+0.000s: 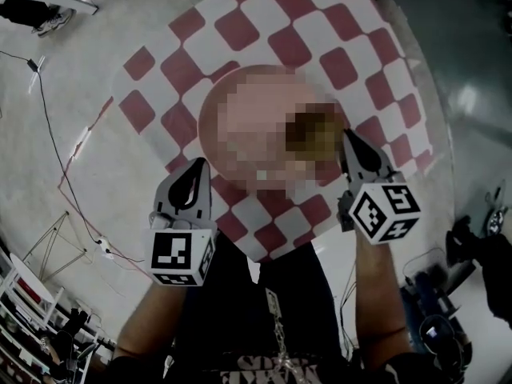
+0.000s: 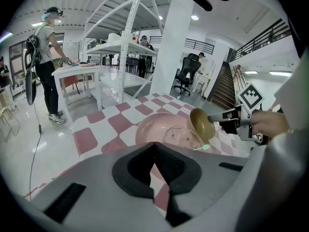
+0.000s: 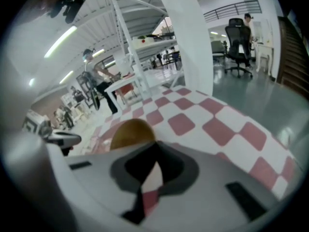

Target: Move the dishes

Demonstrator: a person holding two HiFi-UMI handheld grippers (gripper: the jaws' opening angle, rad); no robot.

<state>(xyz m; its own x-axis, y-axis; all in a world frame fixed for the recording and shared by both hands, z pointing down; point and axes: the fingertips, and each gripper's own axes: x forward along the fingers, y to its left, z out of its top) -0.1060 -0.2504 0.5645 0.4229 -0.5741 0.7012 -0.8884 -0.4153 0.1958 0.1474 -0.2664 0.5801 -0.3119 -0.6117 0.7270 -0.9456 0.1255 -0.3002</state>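
The red-and-white checked table (image 1: 272,22) carries a wide pink plate (image 2: 153,127) near its middle.

Left claw (image 2: 155,146) closed; right claw (image 3: 155,145) pinches bowl (image 3: 129,132).

Glossy pale floor (image 1: 80,78), white shelving (image 2: 126,42), white column (image 2: 170,47), dark staircase (image 2: 226,88), black office chair (image 2: 186,74).

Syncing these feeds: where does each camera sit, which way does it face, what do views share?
Head view: on the person's head, facing steeply down at the checkered table; left gripper, right gripper, forearms, torso show.
Left gripper view: on left gripper, facing across pink bowl toward right gripper; own shut jaws show.
Right gripper view: on right gripper, facing over the table; own jaws grip gold bowl.
Shared: gold bowl, table.
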